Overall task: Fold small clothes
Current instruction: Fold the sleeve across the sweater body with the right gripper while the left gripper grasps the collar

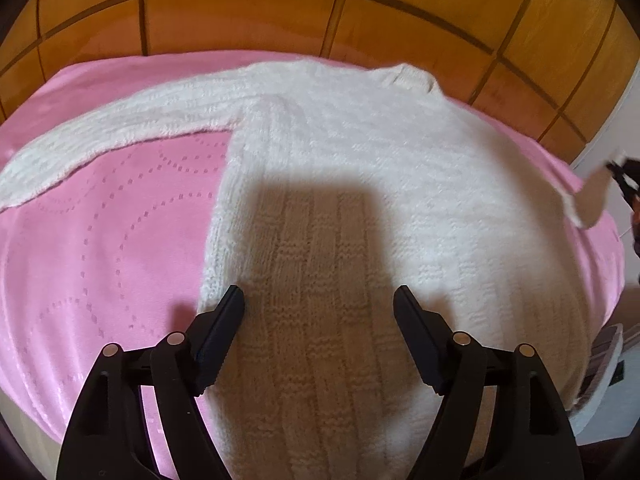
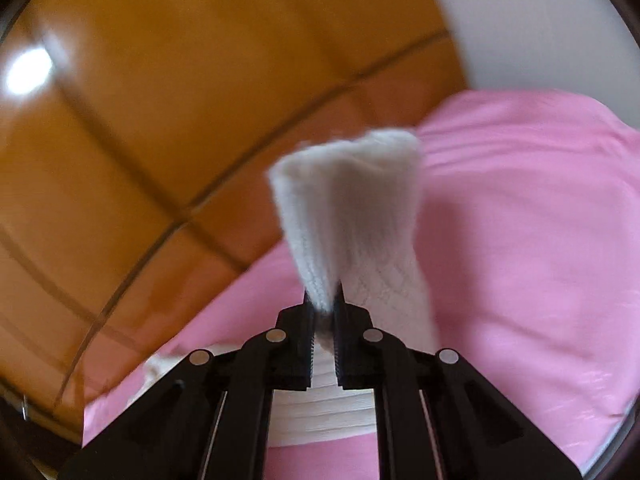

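Note:
A white knit sweater (image 1: 360, 168) lies flat on a pink blanket (image 1: 100, 248), its left sleeve (image 1: 120, 128) stretched out to the left. My left gripper (image 1: 319, 300) is open and empty, hovering over the sweater's lower body. My right gripper (image 2: 323, 300) is shut on the sweater's right sleeve cuff (image 2: 352, 208) and holds it lifted above the blanket (image 2: 520, 220). The right gripper also shows at the far right edge of the left wrist view (image 1: 624, 176), with the raised sleeve (image 1: 592, 196) hanging from it.
A wooden headboard with dark grooves (image 1: 280, 12) stands behind the bed and also shows in the right wrist view (image 2: 160, 120). A white wall (image 2: 540, 20) is at the right. The blanket's edge drops off at the right (image 1: 612, 264).

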